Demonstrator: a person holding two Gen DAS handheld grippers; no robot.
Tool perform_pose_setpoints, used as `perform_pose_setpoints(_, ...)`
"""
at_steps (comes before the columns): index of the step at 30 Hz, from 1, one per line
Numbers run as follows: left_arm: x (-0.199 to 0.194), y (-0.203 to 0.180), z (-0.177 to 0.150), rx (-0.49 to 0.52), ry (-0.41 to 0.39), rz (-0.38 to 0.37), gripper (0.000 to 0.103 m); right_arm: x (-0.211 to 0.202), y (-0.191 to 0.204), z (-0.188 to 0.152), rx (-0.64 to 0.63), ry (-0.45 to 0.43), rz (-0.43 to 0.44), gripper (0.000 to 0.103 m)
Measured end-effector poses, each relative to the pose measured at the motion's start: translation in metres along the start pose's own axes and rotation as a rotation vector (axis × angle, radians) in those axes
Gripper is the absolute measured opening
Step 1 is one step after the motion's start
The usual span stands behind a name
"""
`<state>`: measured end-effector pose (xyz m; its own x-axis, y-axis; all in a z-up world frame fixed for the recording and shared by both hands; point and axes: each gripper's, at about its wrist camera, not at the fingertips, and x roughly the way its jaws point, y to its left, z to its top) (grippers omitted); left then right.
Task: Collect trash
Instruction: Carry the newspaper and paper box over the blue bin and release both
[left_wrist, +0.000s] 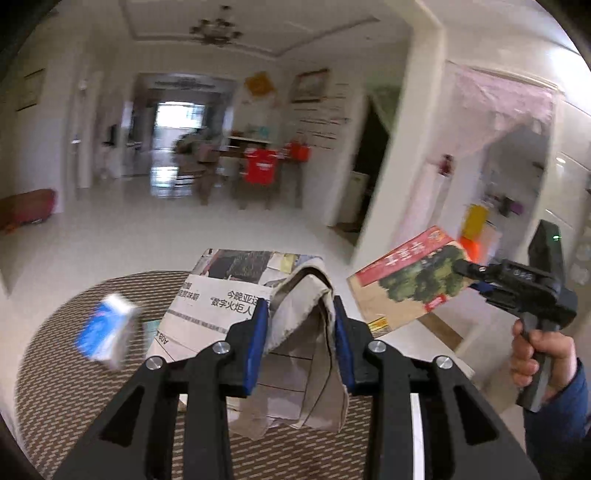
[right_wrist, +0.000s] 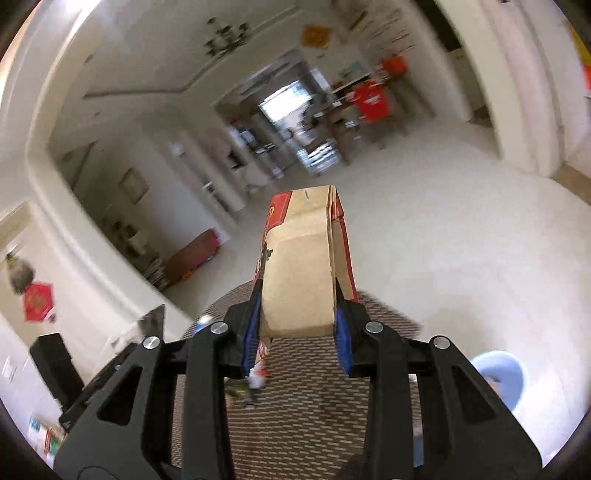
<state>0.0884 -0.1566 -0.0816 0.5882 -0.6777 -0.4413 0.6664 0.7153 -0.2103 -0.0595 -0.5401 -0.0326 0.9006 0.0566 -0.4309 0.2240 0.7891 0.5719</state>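
Observation:
My left gripper (left_wrist: 300, 312) is shut on a folded newspaper (left_wrist: 236, 291), holding it lifted above a round table with a woven brown mat (left_wrist: 66, 387). A small blue and white carton (left_wrist: 105, 332) sits blurred on the mat to the left. My right gripper (right_wrist: 298, 295) is shut on a flattened cardboard box (right_wrist: 303, 258), brown inside with red print. In the left wrist view that box (left_wrist: 410, 284) shows a tree picture and hangs at the right in the right gripper (left_wrist: 467, 271), above the table edge.
A light blue bin (right_wrist: 502, 373) stands on the floor to the right of the woven mat (right_wrist: 314, 406). White tiled floor (left_wrist: 184, 229) stretches ahead toward chairs with a red shirt (left_wrist: 260, 166). A white wall corner and doorway (left_wrist: 373, 166) lie to the right.

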Motion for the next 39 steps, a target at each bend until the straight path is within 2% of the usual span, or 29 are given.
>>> perform_pose_setpoints(6,0.056,-0.077,0.001,0.051,0.061,-0.215,0.033,-0.033,-0.072,-0.002,0.065,-0.045,-0.192,0.033)
perform_pose_setpoints(11,0.116,-0.142,-0.012,0.063,0.167,-0.379,0.033,-0.043,-0.126,-0.015,0.105,-0.016,-0.339,0.033)
perform_pose_setpoints(16,0.181,-0.192,-0.039,0.066,0.291,-0.453,0.033,-0.019,-0.188,-0.039,0.188,0.059,-0.458,0.033)
perform_pose_setpoints(18,0.215,-0.208,-0.056,0.052,0.370,-0.468,0.033,-0.004,-0.209,-0.051,0.213,0.101,-0.491,0.033)
perform_pose_setpoints(23,0.288,-0.226,-0.101,0.020,0.547,-0.449,0.033,0.031,-0.254,-0.070,0.258,0.183,-0.548,0.034)
perform_pose_setpoints(27,0.328,-0.220,-0.133,0.006,0.655,-0.414,0.036,0.049,-0.280,-0.078,0.294,0.228,-0.564,0.037)
perform_pose_setpoints(28,0.336,-0.222,-0.138,0.008,0.671,-0.402,0.040,0.051,-0.286,-0.082,0.304,0.233,-0.558,0.040)
perform_pose_setpoints(29,0.345,-0.222,-0.143,0.008,0.693,-0.389,0.044,0.053,-0.293,-0.086,0.328,0.241,-0.549,0.059)
perform_pose_setpoints(30,0.357,-0.223,-0.149,0.004,0.722,-0.362,0.059,0.053,-0.301,-0.089,0.358,0.237,-0.531,0.075)
perform_pose_setpoints(31,0.366,-0.222,-0.153,-0.006,0.736,-0.333,0.075,0.053,-0.309,-0.092,0.391,0.234,-0.518,0.079)
perform_pose_setpoints(32,0.371,-0.220,-0.155,-0.010,0.743,-0.312,0.079,0.052,-0.310,-0.093,0.413,0.235,-0.516,0.081)
perform_pose_setpoints(34,0.385,-0.231,-0.158,0.007,0.751,-0.287,0.081,0.050,-0.315,-0.097,0.442,0.231,-0.523,0.083)
perform_pose_setpoints(39,0.382,-0.228,-0.146,0.027,0.721,-0.258,0.083,0.042,-0.301,-0.101,0.435,0.227,-0.541,0.096)
